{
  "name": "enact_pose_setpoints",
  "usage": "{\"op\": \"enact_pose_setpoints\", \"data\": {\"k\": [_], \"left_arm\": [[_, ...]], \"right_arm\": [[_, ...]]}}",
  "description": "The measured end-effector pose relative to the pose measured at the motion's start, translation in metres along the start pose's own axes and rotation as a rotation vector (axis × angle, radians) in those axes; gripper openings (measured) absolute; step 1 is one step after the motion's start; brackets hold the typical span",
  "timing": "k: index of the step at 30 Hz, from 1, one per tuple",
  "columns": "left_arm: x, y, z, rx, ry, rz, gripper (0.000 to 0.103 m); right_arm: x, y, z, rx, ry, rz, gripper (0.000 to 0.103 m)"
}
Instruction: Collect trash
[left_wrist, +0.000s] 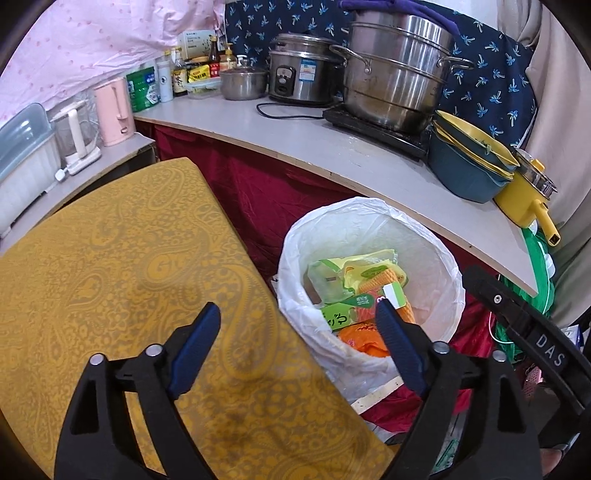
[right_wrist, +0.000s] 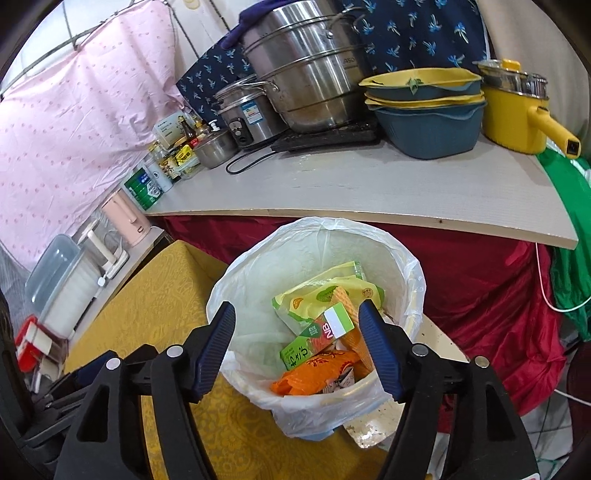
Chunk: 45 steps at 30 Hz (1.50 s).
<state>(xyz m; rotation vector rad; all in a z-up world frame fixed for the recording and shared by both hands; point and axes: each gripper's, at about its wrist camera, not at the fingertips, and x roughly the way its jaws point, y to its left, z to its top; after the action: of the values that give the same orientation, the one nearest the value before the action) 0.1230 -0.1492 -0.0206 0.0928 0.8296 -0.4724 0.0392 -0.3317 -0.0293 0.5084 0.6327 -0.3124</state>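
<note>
A trash bin lined with a white plastic bag (left_wrist: 295, 236) (right_wrist: 240, 266) stands on the floor beside a table with a yellow patterned cloth (left_wrist: 110, 266) (right_wrist: 162, 295). Inside lie snack wrappers: a green carton (right_wrist: 314, 339) (left_wrist: 343, 314), an orange packet (right_wrist: 317, 373) (left_wrist: 358, 336) and yellow-green bags (right_wrist: 325, 291) (left_wrist: 351, 269). My left gripper (left_wrist: 298, 312) is open and empty, over the table edge next to the bin. My right gripper (right_wrist: 297, 314) is open and empty, just above the bin's mouth. Part of the right gripper's body (left_wrist: 532, 332) shows in the left wrist view.
A grey counter (left_wrist: 332, 147) (right_wrist: 369, 188) runs behind the bin with a steel steamer pot (left_wrist: 395, 74), rice cooker (left_wrist: 303, 70), blue and yellow basins (right_wrist: 424, 110), a yellow pot (right_wrist: 517, 118) and bottles. A red cloth (right_wrist: 480, 277) hangs under it. A pink kettle (left_wrist: 114, 110) stands left.
</note>
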Motion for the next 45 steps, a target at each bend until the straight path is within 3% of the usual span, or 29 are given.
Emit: {"op": "enact_pose_setpoints", "data": {"k": [6,13,18,21,33,45], "left_arm": [[-0.015,0.003,-0.009,0.015,-0.012,0.023,0.084],[-0.031,0.008,-0.023,0.030,-0.027,0.079,0.091],[-0.036,0.013,-0.031,0.023,-0.018,0.101,0.091],[-0.040,0.013,-0.035,0.032,-0.019,0.105,0.091],[-0.054,0.008,-0.053,0.065,-0.025,0.141,0.094],[-0.057,0.017,-0.067,0.014,-0.009,0.168,0.095]], "right_arm": [[-0.014,0.008,-0.010,-0.034,0.005,0.005,0.071],[-0.032,0.010,-0.019,-0.077,0.004,-0.035,0.084],[-0.038,0.009,-0.026,-0.112,0.025,-0.076,0.086],[-0.041,0.009,-0.032,-0.136,0.033,-0.091,0.097],[-0.052,0.015,-0.049,-0.212,0.040,-0.125,0.097],[-0.056,0.025,-0.064,-0.275,0.075,-0.119,0.097]]}}
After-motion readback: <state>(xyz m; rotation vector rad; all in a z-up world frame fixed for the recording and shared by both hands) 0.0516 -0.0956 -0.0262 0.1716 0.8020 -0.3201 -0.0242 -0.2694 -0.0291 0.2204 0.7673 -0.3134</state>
